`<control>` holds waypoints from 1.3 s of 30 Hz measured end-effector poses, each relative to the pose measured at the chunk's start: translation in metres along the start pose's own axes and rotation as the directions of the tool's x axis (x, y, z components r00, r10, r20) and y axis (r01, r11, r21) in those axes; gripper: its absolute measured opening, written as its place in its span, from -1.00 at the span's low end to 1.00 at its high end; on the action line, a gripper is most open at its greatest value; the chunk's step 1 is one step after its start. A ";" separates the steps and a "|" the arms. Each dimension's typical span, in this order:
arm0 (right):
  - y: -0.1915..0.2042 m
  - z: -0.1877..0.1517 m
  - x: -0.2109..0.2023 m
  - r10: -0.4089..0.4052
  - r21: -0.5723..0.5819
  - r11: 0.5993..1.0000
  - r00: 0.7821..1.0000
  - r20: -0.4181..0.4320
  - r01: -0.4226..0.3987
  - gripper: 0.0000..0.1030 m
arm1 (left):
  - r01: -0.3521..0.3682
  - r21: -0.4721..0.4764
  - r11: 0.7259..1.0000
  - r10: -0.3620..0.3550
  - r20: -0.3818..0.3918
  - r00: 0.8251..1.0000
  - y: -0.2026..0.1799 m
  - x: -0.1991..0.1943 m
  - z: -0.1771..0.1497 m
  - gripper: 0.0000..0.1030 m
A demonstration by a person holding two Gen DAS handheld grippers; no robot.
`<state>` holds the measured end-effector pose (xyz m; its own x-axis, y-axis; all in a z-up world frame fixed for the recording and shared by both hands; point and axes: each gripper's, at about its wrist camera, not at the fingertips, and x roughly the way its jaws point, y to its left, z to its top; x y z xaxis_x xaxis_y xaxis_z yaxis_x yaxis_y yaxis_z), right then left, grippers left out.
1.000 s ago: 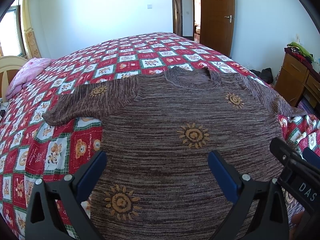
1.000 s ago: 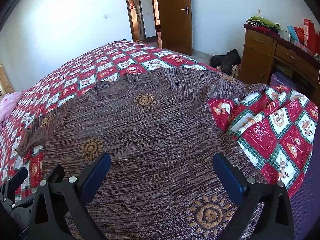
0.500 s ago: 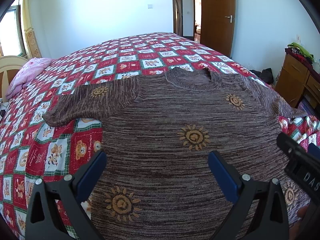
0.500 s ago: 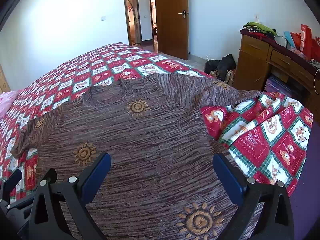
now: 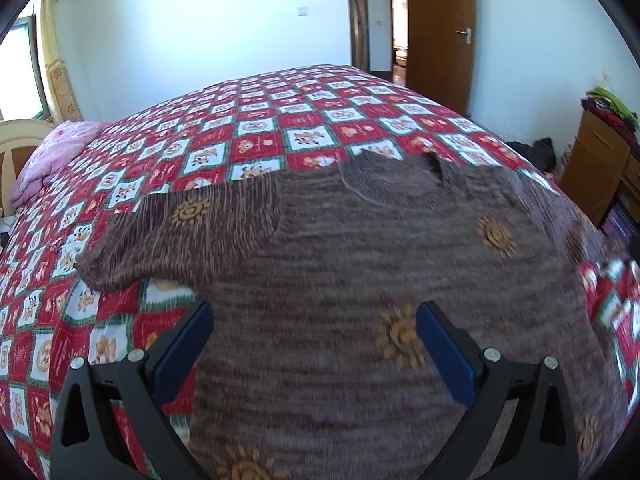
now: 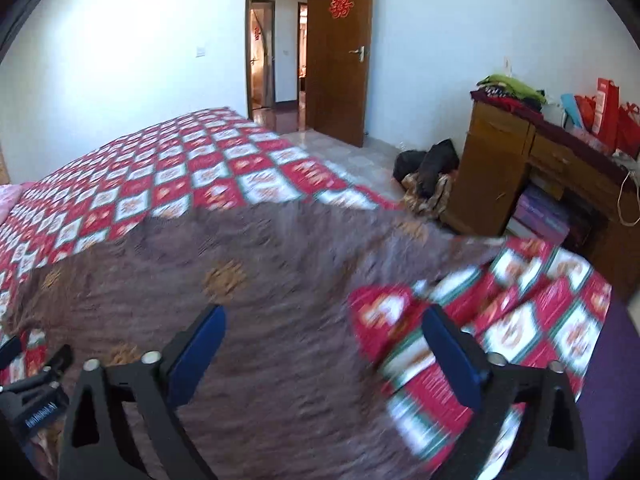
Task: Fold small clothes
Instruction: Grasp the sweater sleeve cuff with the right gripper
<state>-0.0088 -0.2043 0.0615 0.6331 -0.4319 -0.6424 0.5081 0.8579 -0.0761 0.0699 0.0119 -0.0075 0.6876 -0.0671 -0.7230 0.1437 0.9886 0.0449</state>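
A brown knit sweater (image 5: 360, 264) with orange sun motifs lies flat, front up, on the red patchwork bedspread (image 5: 280, 128), sleeves spread out. My left gripper (image 5: 316, 344) is open and empty above the sweater's left side, near the left sleeve (image 5: 180, 232). My right gripper (image 6: 324, 344) is open and empty above the sweater's (image 6: 240, 288) right edge, with the right sleeve (image 6: 420, 240) lying ahead toward the bed's edge. The left gripper's body shows at the lower left of the right wrist view (image 6: 36, 392).
A pink pillow (image 5: 60, 152) lies at the bed's far left. A wooden desk (image 6: 540, 168) with clothes and red bags stands right of the bed. Dark bags (image 6: 428, 168) lie on the floor by the open brown door (image 6: 340, 60).
Both grippers have moved forward over the sweater and apart, the left one leftward and the right one rightward toward the sleeve. Both stay open. The sweater has not moved.
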 end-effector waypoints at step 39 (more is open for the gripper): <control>-0.138 0.084 0.128 0.001 0.215 0.976 0.994 -0.110 0.023 -0.80 | 0.023 -0.154 0.988 -0.028 -0.029 0.999 0.020 0.087 -0.006 1.00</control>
<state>0.0511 -0.4012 0.0538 0.5656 -0.3978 -0.7224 0.6362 0.7678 0.0754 0.1277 0.0264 -0.0735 0.6622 -0.0903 -0.7438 0.0482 0.9958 -0.0781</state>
